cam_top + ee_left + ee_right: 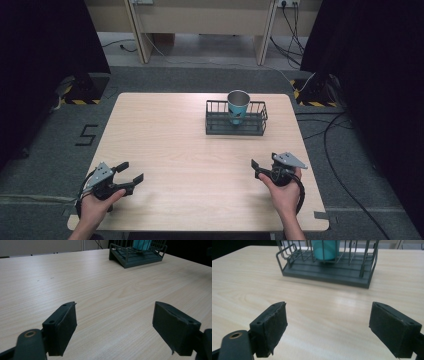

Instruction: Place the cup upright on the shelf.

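Nearest the high view's camera are the person's two hands at the near edge of the worktop (200, 150), each holding a gripper. The left gripper (131, 172) rests near the near left corner with its jaws spread wide and nothing between them; the left gripper view shows bare wood in the gap. The right gripper (263, 165) sits near the near right corner, its jaws equally wide apart and empty, and the right gripper view looks straight toward the rack (327, 275).

The rack (236, 119) is a dark wire one standing toward the far right of the worktop, well apart from both grippers. A cup (238, 106) with a metal rim and a blue body stands upright inside it, about mid-length, with its rim rising above the top wire.

What could go wrong, as I judge it: the cup is ringed by thin wires, so a jaw coming in low could catch on a wire and drag or tip the whole rack, which looks light. A grip on the rim alone might slip on the smooth metal. Lifting at a slant could knock the cup against the wires and topple it.

Count: one rack, one cup, two grippers, two hands. On the floor beyond the worktop lie several dark cables (335, 150).
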Available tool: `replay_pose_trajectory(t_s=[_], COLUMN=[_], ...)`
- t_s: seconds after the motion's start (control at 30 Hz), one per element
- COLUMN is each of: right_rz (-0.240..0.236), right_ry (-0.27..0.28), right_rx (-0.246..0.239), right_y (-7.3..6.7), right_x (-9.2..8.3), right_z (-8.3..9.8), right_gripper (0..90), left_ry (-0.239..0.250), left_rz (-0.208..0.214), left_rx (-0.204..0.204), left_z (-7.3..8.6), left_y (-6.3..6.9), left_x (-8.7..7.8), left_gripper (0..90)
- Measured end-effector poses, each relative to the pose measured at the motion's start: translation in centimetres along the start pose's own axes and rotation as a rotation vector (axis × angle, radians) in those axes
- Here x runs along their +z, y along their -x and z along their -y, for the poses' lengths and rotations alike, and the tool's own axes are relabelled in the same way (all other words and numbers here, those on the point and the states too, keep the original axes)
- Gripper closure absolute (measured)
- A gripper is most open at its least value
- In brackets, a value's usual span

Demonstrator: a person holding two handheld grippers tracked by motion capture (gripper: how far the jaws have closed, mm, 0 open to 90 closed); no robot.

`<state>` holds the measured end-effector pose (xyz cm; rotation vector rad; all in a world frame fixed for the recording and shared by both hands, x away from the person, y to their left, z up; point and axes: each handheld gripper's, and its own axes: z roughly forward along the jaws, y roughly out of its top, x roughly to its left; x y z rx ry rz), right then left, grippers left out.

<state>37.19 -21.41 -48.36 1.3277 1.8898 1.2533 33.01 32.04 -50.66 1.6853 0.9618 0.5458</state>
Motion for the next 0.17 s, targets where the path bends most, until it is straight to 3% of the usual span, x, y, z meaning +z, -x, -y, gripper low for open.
replay_pose_trajectory(t_s=[0.17], right_rz=[-0.004], right_ry=[0.004], right_rx=[0.009], right_y=[-0.18], right_x=[-0.56], right_z=[1.05], right_gripper=[15.6], left_ry=[-0.002], left_rz=[-0.002], left_rx=[0.003], left_z=[0.01], left_y=[-0.01], left_x=[0.01], left_gripper=[18.9])
